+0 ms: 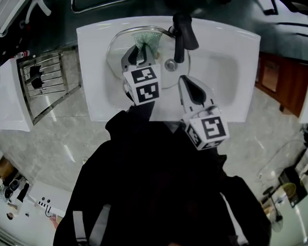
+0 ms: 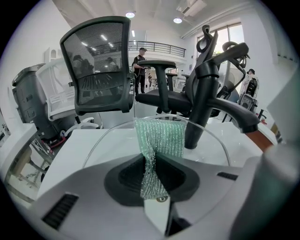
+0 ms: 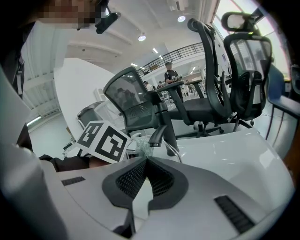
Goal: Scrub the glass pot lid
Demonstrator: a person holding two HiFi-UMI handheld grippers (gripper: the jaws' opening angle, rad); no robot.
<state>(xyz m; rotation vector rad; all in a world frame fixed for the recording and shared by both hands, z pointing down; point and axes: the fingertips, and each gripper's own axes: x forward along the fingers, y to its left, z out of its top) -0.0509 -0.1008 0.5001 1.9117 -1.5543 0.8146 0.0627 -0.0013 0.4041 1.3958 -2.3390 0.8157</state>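
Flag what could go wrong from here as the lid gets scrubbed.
1. The right gripper is shut on nothing, so the glass lid lies unheld and may slide in the sink under pressure.
2. The left gripper pinches only a narrow strip of the green scrubber, which could pull free.
3. The faucet stands close by and might get knocked.

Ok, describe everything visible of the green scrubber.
The scrubber is a green, glittery mesh pad, soft-looking. The left gripper has its jaws shut on its lower end, pinching it narrow; the free end fans out wide. It stands upright over the glass lid in the sink, just left of the black faucet.
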